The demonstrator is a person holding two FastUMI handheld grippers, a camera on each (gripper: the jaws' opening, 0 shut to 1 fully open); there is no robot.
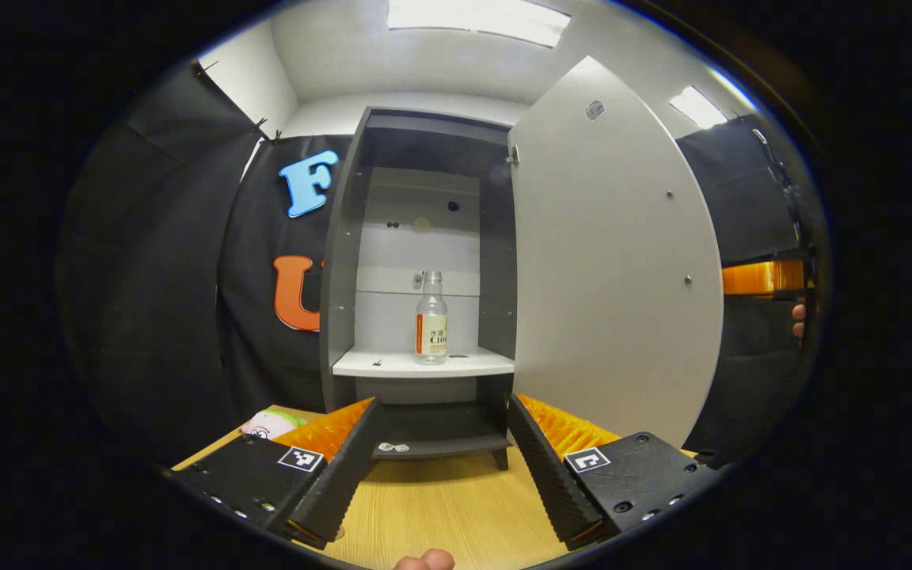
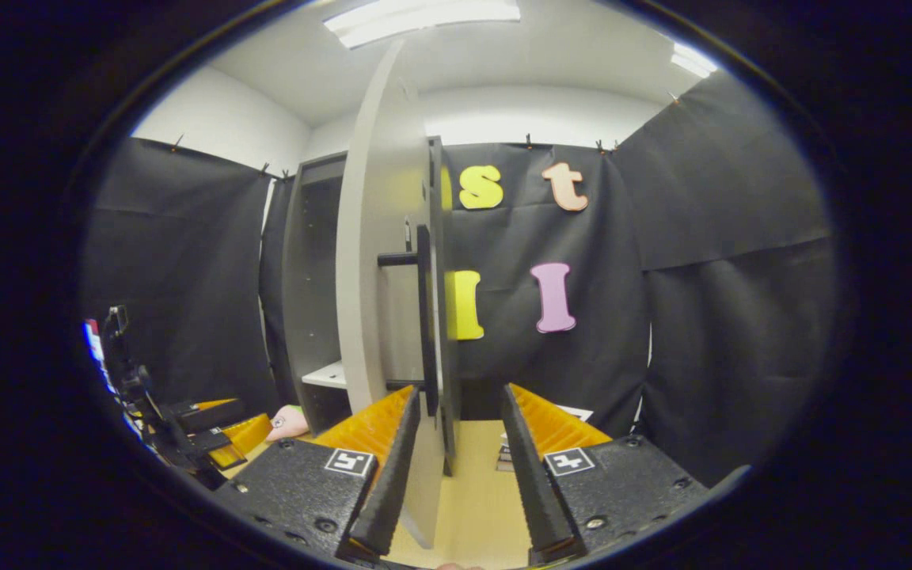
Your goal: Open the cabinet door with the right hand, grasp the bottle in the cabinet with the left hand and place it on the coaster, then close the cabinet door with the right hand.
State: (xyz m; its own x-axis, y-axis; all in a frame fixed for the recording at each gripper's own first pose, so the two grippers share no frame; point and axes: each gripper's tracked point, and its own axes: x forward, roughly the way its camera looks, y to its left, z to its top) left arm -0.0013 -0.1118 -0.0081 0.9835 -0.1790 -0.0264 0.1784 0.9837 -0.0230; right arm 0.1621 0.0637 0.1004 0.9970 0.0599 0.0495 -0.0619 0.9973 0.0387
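Bottle, clear glass with a pale label, stands upright on the white shelf inside the dark grey cabinet. Its flat grey door hangs open. Both ribbed black hand-held grippers, left and right, are spread, empty, above the wood-grain tabletop.

Partly hidden or cut off — edges and corners

In the left gripper view, a pink soft toy at lower left is half covered by the left gripper, a fingertip is cut by the bottom edge, and an orange-and-black object with fingers beside it is clipped at far right. In the right gripper view, the cabinet door hides most of the cabinet interior — the dark rig at lower left is blurred.
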